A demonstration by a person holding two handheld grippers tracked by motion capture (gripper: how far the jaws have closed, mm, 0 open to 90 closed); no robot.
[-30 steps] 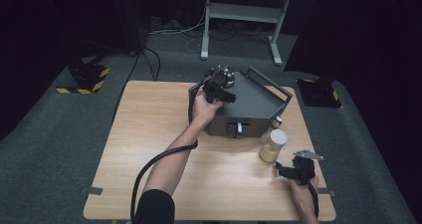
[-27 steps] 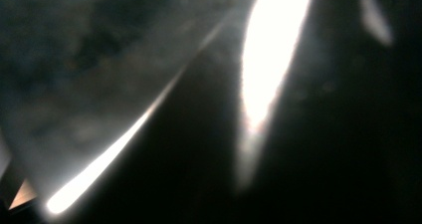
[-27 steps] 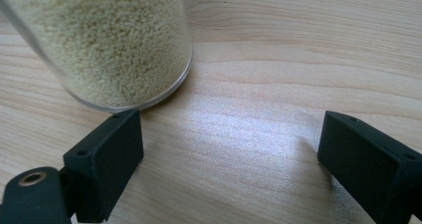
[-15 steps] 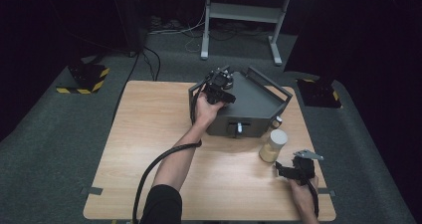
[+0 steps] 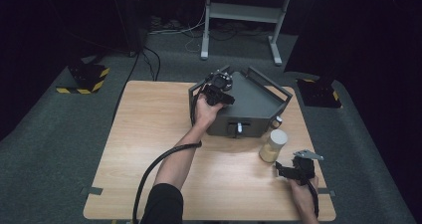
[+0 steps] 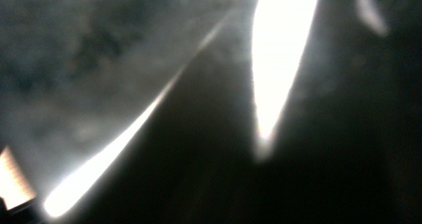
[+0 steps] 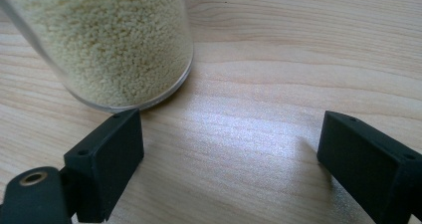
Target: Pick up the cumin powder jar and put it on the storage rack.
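Note:
A dark grey metal box (image 5: pixel 254 102) with bar handles stands at the back middle of the wooden table (image 5: pixel 144 134). My left gripper (image 5: pixel 220 84) rests at the box's back left corner, over its top. The left gripper view is a blurred close-up of a grey surface (image 6: pixel 99 59) with glare, so the jaws are hidden; I cannot tell if anything is between them. A clear jar (image 5: pixel 273 145) of yellow grains with a white lid stands in front of the box's right end. My right gripper (image 5: pixel 279 168) lies low on the table just behind it, open. The jar (image 7: pixel 109 40) is ahead of its left jaw, with bare wood between the jaws (image 7: pixel 231 134).
A latch (image 5: pixel 238 128) sits on the box's front face, and a small pale-capped object (image 5: pixel 277 120) is by its right front corner. The left gripper's black cable (image 5: pixel 154 169) runs along the forearm. Behind the table stands a white desk frame (image 5: pixel 244 15).

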